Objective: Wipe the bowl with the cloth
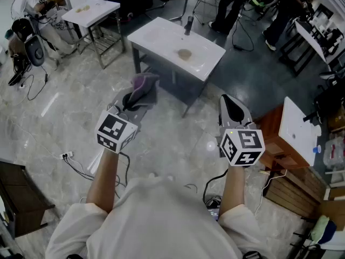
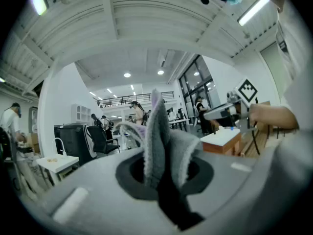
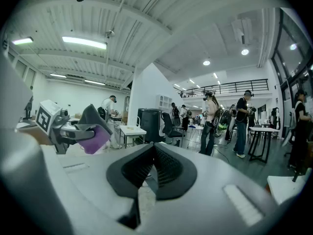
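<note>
Wiping not started: left gripper [image 1: 131, 104] clamped on cloth [image 1: 143, 87], right gripper [image 1: 230, 108] closed and empty, bowl [image 1: 185, 53] sits untouched on far white table [image 1: 159, 34].

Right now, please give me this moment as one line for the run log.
left gripper: shut on cloth | right gripper: shut, empty | both: held over floor, short of white table | wiping: not under way

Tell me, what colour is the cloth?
The cloth is grey and purple, clearest in the right gripper view.
</note>
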Demonstrator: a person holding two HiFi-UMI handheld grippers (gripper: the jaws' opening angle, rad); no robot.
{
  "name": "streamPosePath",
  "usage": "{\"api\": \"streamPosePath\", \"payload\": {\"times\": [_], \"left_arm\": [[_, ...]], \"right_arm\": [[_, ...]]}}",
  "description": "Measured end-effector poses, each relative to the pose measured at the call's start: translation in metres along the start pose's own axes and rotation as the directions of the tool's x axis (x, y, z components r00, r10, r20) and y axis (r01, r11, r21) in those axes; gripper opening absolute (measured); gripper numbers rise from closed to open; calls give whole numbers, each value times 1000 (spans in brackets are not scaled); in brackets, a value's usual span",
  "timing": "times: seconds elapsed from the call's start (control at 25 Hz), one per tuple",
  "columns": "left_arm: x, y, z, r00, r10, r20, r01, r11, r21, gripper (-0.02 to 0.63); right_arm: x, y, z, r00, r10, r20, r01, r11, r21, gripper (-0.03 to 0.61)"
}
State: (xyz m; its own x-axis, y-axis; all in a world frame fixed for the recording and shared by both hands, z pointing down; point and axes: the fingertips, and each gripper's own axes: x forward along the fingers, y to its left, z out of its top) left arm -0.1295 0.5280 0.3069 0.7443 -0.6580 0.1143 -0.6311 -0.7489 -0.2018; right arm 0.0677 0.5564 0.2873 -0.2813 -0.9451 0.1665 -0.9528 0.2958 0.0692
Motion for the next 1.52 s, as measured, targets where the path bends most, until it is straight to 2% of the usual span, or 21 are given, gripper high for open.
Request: {"api": "streamPosePath", "payload": {"times": [0.36,0.68,0.92,1.12,1.52], "left_arm": [[33,-13,-2,1000,11,-25,-10,1000,17,60],[60,-25,-7,997,55,-46,-54,998,14,59],[94,-20,-17,997,52,-60,-51,999,12,60],[140,17,-30,996,49,-71,-49,999,8,60],[257,159,-58,997,7,-82,-7,1000,-3,60]], "right_arm": [[7,-38,-1,999,18,46,-19,999,27,8],[21,-75,-22,999,38,15,-38,999,5,8],[46,-87,-23,991,124,51,-127,989,73,8],[105,-107,-28,989,143,24,-145,987,76,6],[276,-150,-12,996,89,-17,-88,994,71,6]]}}
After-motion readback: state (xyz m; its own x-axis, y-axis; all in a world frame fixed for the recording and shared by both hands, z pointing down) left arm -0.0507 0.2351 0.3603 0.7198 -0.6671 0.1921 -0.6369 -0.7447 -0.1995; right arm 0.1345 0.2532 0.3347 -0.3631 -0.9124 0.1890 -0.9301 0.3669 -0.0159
